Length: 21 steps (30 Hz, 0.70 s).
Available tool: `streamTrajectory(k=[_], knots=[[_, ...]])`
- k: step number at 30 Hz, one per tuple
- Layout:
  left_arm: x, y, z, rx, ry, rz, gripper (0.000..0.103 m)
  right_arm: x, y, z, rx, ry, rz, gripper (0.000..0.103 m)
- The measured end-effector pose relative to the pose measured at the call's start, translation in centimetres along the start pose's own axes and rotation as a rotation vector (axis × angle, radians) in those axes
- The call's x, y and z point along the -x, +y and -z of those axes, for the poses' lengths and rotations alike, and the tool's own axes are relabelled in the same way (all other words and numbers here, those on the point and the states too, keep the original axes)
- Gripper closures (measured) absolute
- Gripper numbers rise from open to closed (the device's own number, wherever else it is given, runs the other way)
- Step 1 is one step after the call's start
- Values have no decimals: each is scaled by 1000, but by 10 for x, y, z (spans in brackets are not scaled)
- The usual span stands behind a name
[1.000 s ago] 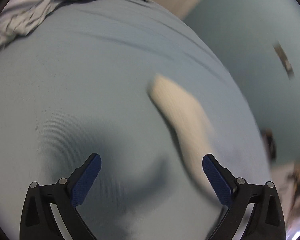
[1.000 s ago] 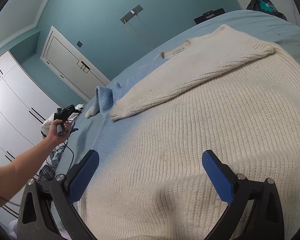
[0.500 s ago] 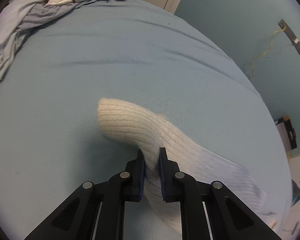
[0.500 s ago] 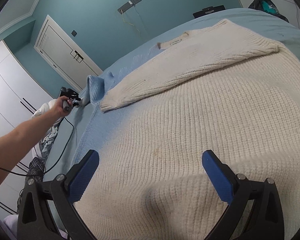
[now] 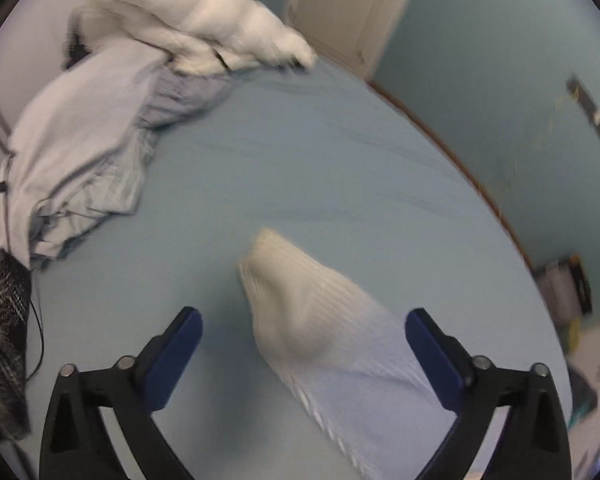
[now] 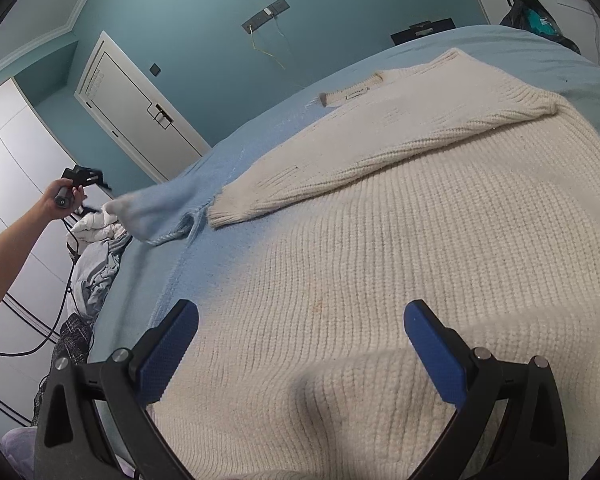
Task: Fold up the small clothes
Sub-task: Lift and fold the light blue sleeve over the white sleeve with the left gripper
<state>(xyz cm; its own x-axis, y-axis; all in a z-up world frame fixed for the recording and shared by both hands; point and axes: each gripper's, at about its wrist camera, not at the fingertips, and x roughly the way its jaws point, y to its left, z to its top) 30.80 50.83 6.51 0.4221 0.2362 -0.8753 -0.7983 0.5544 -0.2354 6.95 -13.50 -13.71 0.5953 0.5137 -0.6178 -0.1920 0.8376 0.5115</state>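
No readable text anywhere. The sweater has a neck label far ahead of the fingers, too small to read.

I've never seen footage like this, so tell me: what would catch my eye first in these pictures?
A big cream knit sweater fills the right wrist view, spread over a light blue bed with one sleeve folded across its body. Its other sleeve, cream at the cuff and fading to blue, lies between the opening jaws of the left hand-held gripper, untouched. Rumpled bedding is heaped at the bed's far end.
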Motion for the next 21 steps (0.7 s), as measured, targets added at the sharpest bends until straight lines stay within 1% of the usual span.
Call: streamTrajectory(k=[1,2,3,4,5,6,7,8,9,10,11,12,13,14,15,17,18,19,20,21], knots=[[-10,7,5,17,-27,-5,0,0,0,0,0,-1,-1,2],[-21,17,14,31,-34,-10,0,1,0,0,0,-1,-1,2],[-35,28,20,43,-20,-17,0,0,1,0,0,-2,-1,2],[-52,42,21,55,10,-28,0,0,1,0,0,-3,-1,2],[-76,53,30,76,70,-51,0,-1,2,0,1,-3,0,2],[-92,61,38,96,110,-64,1,-1,1,0,2,-3,0,2],[-112,71,47,129,152,-62,2,-2,1,0,1,-2,1,2],[-136,85,56,180,187,-35,3,-2,1,0,1,0,3,2],[-150,94,63,225,205,-6,7,-3,2,0,0,0,4,2],[-167,103,71,292,218,44,9,-3,2,0,1,0,6,2],[-176,108,74,329,217,76,10,-4,2,-1,2,2,8,2],[-183,111,77,366,198,104,10,-5,3,-1,3,4,10,2],[-184,110,77,380,152,108,10,-6,3,-1,3,6,14,2],[-183,104,74,365,84,117,10,-6,3,-1,4,8,16,2],[-183,99,72,346,59,138,10,-6,3,0,5,9,18,2],[-186,81,68,303,23,207,9,-7,4,0,7,11,25,2],[-192,75,67,286,28,195,9,-8,4,0,9,12,27,2],[-202,65,66,254,63,146,9,-8,5,1,10,12,31,2],[-213,51,66,187,93,67,10,-8,4,1,11,13,31,2],[-219,36,66,109,92,-12,10,-9,5,1,11,14,33,2]])
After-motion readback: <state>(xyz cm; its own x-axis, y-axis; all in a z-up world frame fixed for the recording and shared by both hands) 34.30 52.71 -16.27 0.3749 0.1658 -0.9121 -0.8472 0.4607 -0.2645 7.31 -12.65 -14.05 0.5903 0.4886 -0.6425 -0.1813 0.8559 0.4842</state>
